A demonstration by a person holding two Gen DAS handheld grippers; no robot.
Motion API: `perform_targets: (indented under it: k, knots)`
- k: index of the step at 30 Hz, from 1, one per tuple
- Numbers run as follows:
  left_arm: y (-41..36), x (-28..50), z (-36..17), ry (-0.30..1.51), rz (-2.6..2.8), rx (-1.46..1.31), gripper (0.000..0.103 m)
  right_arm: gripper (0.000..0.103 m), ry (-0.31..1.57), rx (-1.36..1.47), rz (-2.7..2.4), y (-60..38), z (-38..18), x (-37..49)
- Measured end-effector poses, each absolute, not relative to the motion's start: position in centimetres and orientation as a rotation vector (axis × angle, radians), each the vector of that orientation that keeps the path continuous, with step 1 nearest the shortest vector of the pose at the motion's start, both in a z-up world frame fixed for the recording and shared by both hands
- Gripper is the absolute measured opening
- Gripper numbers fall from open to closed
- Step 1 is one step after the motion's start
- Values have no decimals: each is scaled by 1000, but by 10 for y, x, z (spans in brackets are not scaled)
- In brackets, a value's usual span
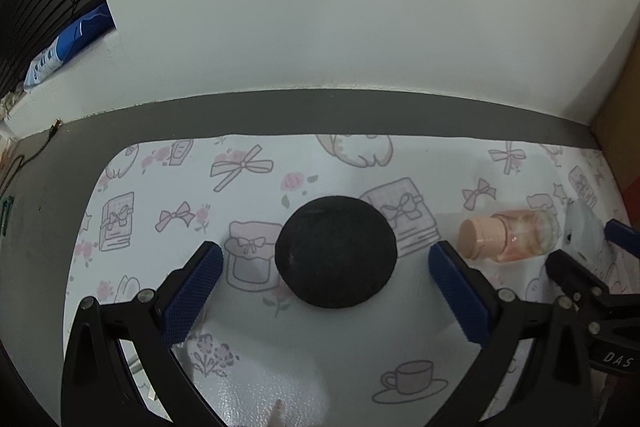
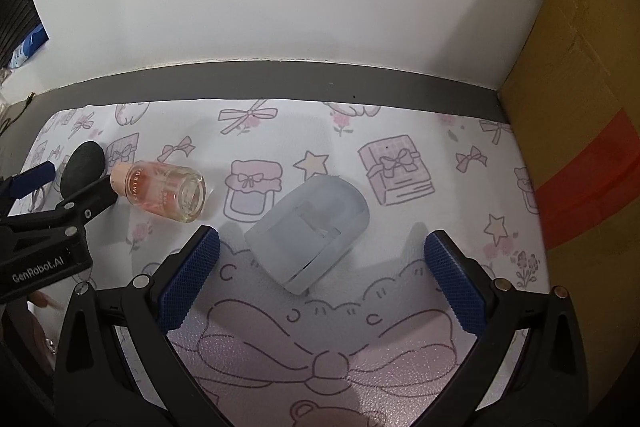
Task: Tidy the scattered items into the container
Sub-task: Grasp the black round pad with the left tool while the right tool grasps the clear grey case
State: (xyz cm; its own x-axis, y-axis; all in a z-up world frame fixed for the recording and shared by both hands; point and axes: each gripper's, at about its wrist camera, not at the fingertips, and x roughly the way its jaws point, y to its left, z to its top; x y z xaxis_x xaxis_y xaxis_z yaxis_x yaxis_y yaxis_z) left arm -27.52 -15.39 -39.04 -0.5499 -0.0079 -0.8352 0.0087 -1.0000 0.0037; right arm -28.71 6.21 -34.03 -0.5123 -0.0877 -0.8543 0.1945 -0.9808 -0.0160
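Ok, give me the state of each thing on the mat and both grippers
Left hand-held gripper: open, empty, fingers either side of the sponge.
Right hand-held gripper: open, empty.
Black sponge: resting on the mat, ungrasped.
Pink bottle: lying on its side, capped.
Pale blue plastic piece: on the mat, ungrasped.

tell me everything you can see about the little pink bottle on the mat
The bottle is small and clear, glass or plastic by its look, with pinkish contents and a matte peach cap. Lettering runs along its side near the cap. It lies on its side on the patterned mat, cap toward the black puff, between that puff and the pale blue case. Nothing grips it.
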Motion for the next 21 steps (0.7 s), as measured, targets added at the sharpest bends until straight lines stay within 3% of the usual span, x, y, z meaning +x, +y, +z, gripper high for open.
perform_targets:
  k: [7,9,11,14,15,21]
  knots:
    - [-156,-275,-390,22,-2742,1499,102,101,165,1461,-2581,61,-335,-283]
    - [-156,-276,-390,27,-2731,1512,101,96,169,1458,-2578,56,-330,-279]
    - [-154,-276,-388,26,-2732,1524,96,81,173,1452,-2577,57,-324,-276]
    - [-147,-273,-383,1,-2760,1525,63,59,185,1449,-2570,55,-318,-273]
    - [-145,-273,-381,-9,-2769,1530,50,59,188,1453,-2566,55,-317,-272]
    - [-144,-275,-381,-18,-2760,1550,47,59,176,1453,-2561,59,-316,-274]
